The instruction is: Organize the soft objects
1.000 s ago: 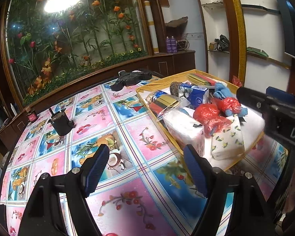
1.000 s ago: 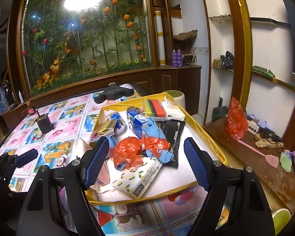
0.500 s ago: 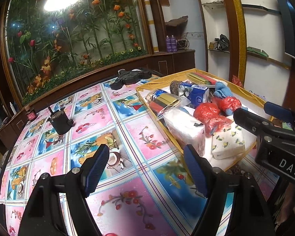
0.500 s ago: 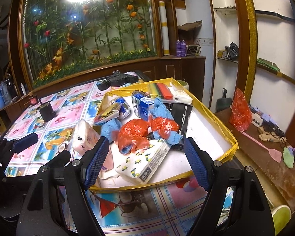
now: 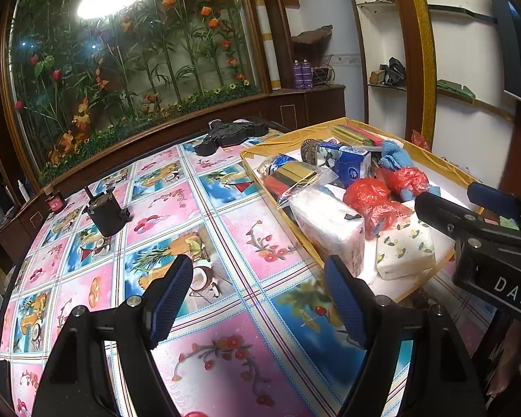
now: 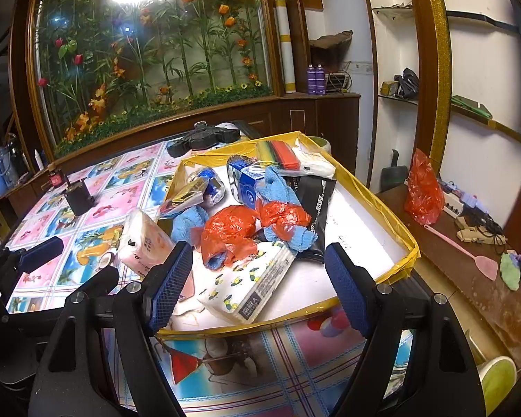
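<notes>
Both claws gape wide and grip nothing: the right gripper [image 6: 258,286] hangs low in the frame, over the yellow-rimmed tray [image 6: 392,208]; the left gripper [image 5: 258,297] sits over the patterned tablecloth [image 5: 225,215]. Soft things lie heaped mid-frame, with red bags [image 6: 231,231] and blue cloths [image 6: 281,194] tangled over the lemon-print tissue pack [image 6: 251,283]. Grabbing one risks dragging neighbours out, I judge, or the slick wrap slipping.

My left camera looks forward and down along my left tool [image 5: 258,299], low over the table [image 5: 225,229]. My right camera faces likewise past my right tool [image 6: 258,286], near the yellow-rimmed tray [image 6: 396,224]. Both share the tray [image 5: 333,125] and the flower-filled window [image 5: 132,69].
</notes>
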### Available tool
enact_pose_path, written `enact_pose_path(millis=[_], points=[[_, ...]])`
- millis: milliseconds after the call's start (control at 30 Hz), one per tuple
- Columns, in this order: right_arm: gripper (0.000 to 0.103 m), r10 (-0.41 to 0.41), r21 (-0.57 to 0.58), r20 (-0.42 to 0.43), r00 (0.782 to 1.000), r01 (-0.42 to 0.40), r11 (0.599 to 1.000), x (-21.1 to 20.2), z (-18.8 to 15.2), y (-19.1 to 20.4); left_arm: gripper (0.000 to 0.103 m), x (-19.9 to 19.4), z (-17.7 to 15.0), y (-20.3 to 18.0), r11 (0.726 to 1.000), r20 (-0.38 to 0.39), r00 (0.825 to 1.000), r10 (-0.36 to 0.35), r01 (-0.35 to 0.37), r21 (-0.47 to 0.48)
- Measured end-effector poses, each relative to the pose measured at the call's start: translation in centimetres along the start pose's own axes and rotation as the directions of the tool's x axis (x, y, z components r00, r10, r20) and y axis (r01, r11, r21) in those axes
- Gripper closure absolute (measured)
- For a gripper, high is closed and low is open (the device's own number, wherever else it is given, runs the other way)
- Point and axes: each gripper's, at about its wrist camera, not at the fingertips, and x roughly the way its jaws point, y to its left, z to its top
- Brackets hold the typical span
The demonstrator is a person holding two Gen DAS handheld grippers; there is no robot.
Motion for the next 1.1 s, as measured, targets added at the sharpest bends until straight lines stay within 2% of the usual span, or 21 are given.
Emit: enact_pose_path(millis=[1100], points=[[0.024, 0.001, 0.004, -0.003, 1.0, -0.001, 1.0, -0.12, -0.04, 0.05, 0.025, 0.29, -0.34, 0.27, 1.0, -0.016, 1.0, 0.007, -0.007, 0.008]])
